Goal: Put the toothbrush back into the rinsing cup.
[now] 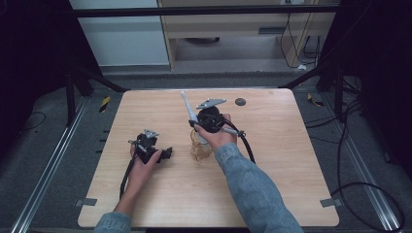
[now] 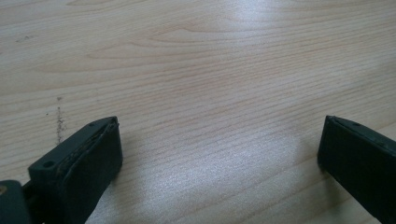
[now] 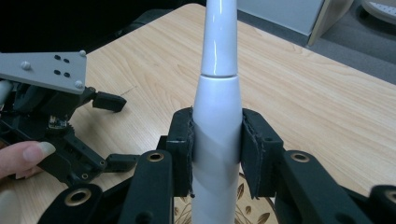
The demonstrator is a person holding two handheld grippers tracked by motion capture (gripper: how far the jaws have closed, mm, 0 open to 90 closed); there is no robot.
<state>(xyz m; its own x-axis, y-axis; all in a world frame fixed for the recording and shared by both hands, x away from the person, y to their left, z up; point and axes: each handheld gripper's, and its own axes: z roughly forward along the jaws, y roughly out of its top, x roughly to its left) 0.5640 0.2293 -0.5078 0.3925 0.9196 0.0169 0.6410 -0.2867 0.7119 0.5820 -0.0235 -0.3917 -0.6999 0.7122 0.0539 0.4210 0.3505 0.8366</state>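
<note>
A: Item under handling is to be identified

B: A white, glossy plastic electric toothbrush (image 3: 217, 107) is seen, slim and round in section. A thin seam ring is visible where the narrow upper neck joins the wider handle body. In the high view the neck (image 1: 187, 104) is shown tilted up and away toward the far-left of the table, with the brush end uppermost

A: Location of the item?

B: It is held above the light wooden table top (image 1: 272, 160), near its centre, over a clear glass cup with a gold leaf pattern (image 1: 199, 148). The lower end of the handle is seen to reach down to the cup, whose leaf pattern is visible just below the jaws in the right gripper view; whether the handle touches the glass cannot be told

A: State of the right gripper (image 3: 217, 156)?

B: The two black pads are pressed against opposite sides of the handle body, which is pinched between them just below the seam

A: State of the left gripper (image 1: 153, 150)?

B: It is rested low on the table top at the left, well apart from the cup. In the left gripper view the jaws are spread wide, and bare wood grain is seen between them

A: Other fixtures?

B: A small dark round disc (image 1: 240, 101) is set in the table near the far edge
</note>
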